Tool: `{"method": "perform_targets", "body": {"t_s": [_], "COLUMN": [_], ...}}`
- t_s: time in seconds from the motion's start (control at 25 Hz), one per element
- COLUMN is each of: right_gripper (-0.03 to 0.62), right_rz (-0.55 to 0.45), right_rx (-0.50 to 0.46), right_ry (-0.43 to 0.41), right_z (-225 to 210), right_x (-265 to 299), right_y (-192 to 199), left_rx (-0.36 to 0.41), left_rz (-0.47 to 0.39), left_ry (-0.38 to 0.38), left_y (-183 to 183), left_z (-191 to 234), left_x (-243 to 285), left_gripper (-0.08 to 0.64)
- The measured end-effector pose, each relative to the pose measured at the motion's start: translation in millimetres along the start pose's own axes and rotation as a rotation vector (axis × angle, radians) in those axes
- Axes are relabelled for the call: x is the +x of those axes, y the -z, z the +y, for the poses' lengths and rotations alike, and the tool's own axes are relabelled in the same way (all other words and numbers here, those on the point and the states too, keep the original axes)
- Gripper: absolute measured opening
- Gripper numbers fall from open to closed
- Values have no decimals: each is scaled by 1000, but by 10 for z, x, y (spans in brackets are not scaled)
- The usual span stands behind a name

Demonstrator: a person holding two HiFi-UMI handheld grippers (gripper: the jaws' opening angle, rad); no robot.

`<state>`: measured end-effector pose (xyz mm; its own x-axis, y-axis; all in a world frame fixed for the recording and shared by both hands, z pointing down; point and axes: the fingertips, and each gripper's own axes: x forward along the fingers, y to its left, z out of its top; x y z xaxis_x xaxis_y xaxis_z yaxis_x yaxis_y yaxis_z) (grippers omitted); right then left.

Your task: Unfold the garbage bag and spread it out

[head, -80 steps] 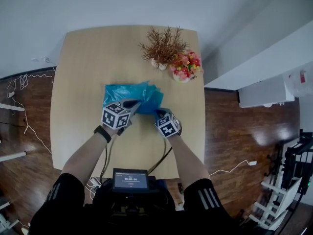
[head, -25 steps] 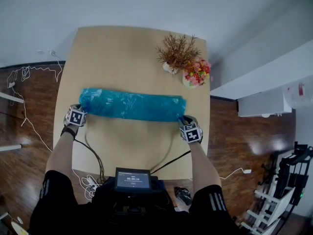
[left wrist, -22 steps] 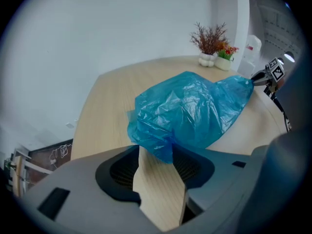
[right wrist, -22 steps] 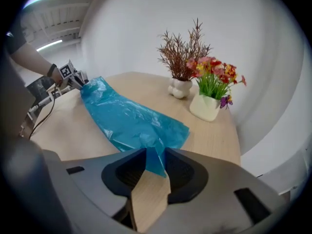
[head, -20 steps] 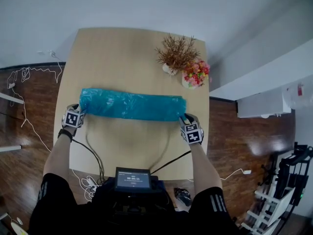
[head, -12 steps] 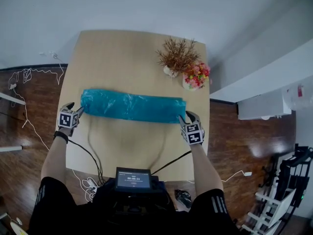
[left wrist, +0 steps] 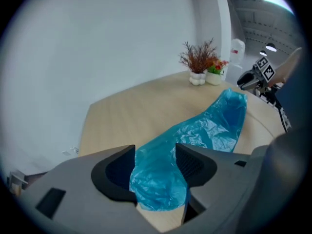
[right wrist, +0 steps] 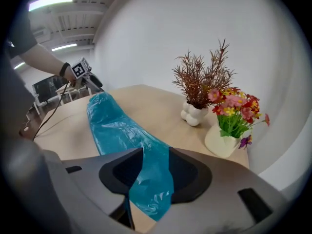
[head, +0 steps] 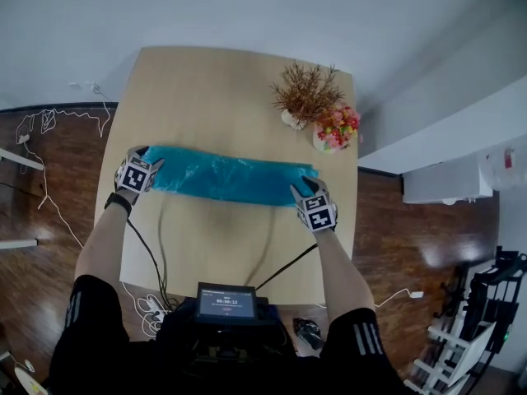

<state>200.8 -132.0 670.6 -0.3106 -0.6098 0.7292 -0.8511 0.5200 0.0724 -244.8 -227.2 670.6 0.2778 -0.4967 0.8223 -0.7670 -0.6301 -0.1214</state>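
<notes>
The blue garbage bag (head: 222, 178) lies on the wooden table (head: 214, 81) as a long, narrow, crinkled strip running left to right. My left gripper (head: 152, 158) is over its left end and my right gripper (head: 301, 186) over its right end. In the left gripper view the jaws (left wrist: 155, 152) stand wide apart with the bag's rounded end (left wrist: 158, 184) between them, not pinched. In the right gripper view the jaws (right wrist: 156, 155) are also apart, and the bag's end (right wrist: 151, 179) shows between them. Both pairs of jaws have just been opening.
A white vase of dried brown twigs (head: 306, 97) and a pot of pink and red flowers (head: 336, 130) stand at the table's far right. Cables run from both grippers to a screen unit (head: 221, 303) at my waist. Dark wood floor surrounds the table.
The bunched bag was drawn out into a long strip. Since half a second ago both grippers have lifted off the table at the strip's ends, jaws wider; the bag stays flat.
</notes>
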Motion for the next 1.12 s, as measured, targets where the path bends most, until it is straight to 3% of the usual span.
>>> {"method": "perform_targets", "body": {"t_s": [0.16,0.48,0.8,1.12], "right_gripper": [189,189,193,198], "right_rz": [53,172,215,219], "right_rx": [-21,-13,27,19], "right_ry": [-37,-110,-139,-150], "right_z": [101,248,321,360], "right_x": [190,461,569,566], "right_y": [29,308,509,537], "left_rx": [61,44,6,58], "left_rz": [100,283,272,264], "left_ry": [2,14,75,108], "left_y": [8,423,468,482], "left_z": [-24,-6,-89,-192], "left_x": [256,527,591,581], "left_gripper": [268,268,236,142]}}
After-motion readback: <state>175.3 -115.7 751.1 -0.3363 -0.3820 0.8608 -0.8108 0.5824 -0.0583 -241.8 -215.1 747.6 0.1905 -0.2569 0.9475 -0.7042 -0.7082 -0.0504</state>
